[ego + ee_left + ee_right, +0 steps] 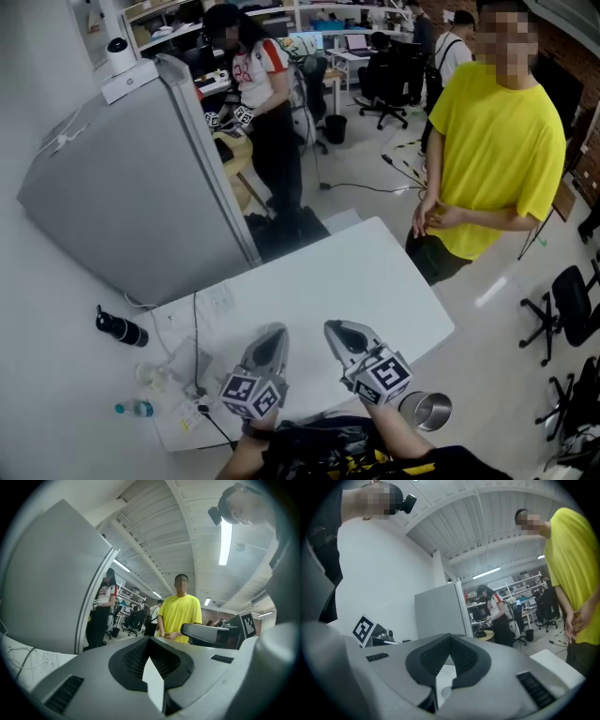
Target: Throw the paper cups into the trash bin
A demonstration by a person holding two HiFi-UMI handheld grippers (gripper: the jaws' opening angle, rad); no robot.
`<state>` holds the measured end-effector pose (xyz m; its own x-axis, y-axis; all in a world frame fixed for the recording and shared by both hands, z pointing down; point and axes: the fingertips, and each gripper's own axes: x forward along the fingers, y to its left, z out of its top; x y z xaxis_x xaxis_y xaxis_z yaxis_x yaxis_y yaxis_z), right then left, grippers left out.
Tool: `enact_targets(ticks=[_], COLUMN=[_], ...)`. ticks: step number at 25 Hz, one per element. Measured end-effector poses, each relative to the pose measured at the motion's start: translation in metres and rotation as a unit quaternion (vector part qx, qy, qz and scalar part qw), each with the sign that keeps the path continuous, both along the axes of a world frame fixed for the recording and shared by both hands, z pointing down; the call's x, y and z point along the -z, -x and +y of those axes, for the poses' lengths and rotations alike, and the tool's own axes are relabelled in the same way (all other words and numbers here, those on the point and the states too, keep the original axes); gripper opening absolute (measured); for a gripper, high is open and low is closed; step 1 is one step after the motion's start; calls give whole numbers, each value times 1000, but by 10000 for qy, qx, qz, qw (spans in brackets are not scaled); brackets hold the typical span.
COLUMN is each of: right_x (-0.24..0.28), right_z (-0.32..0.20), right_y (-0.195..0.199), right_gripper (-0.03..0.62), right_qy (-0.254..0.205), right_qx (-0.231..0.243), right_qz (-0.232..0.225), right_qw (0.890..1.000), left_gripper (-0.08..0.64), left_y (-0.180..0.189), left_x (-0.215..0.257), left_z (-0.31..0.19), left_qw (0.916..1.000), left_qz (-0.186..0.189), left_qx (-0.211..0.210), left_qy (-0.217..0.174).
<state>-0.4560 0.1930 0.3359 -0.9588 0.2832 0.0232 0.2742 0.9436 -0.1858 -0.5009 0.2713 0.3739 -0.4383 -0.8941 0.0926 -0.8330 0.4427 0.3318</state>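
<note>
Both grippers hover side by side over the near edge of the white table (375, 272), pointing level and away from me. My left gripper (275, 330) has its jaws together with nothing between them; in its own view the left gripper (150, 641) looks across the table. My right gripper (336, 328) is shut and empty too, and the right gripper (450, 637) shows the same in its own view. A shiny metal bin (427, 410) stands on the floor just right of my right arm. I cannot make out a paper cup in any view.
A black bottle (122, 328), a small blue-capped bottle (136, 409), a clear cup (155, 375) and cables lie on the table's left. A grey partition (131, 197) stands behind it. A person in a yellow shirt (492, 159) stands at the far right corner, another person (267, 112) further back.
</note>
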Motion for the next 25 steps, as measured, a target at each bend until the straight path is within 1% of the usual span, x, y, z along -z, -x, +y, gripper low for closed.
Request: enact_targets(ticks=[6, 9, 13, 14, 15, 16, 18, 19, 21, 22, 25], right_x=[-11, -35, -66, -74, -81, -87, -98, -105, -121, -130, -162], right_z=[47, 62, 79, 82, 85, 87, 90, 91, 93, 93, 92], right_y=[23, 32, 41, 42, 43, 43, 44, 44, 46, 48, 51], right_gripper=[3, 5, 10, 24, 76, 100, 108, 136, 167, 194, 245], right_qy=[-93, -375, -647, -684, -706, -720, -778, -815, -874, -910, -1027], right_qx=[666, 967, 1174, 1232, 1286, 1325, 1370, 1389, 1412, 1409, 1409], right_qz=[126, 291, 496, 555, 614, 669, 769, 820, 915, 961, 1181], right_qw=[9977, 9942, 9897, 9885, 9873, 9863, 9845, 9835, 9819, 9811, 9776], left_gripper=[3, 3, 3, 3, 3, 3, 3, 3, 3, 3, 3], left_y=[12, 16, 19, 20, 20, 22, 24, 24, 23, 23, 22], left_x=[-3, -6, -10, -11, -12, -12, -12, -12, -11, -11, -11], left_z=[52, 76, 107, 114, 120, 125, 134, 139, 148, 150, 155], left_qw=[9978, 9951, 9900, 9889, 9878, 9869, 9850, 9839, 9822, 9817, 9808], left_qz=[43, 76, 128, 139, 146, 150, 152, 151, 140, 127, 120], left_qx=[661, 983, 1399, 1477, 1542, 1598, 1711, 1772, 1866, 1894, 1937], left_qy=[37, 47, 92, 124, 145, 156, 165, 168, 174, 176, 200])
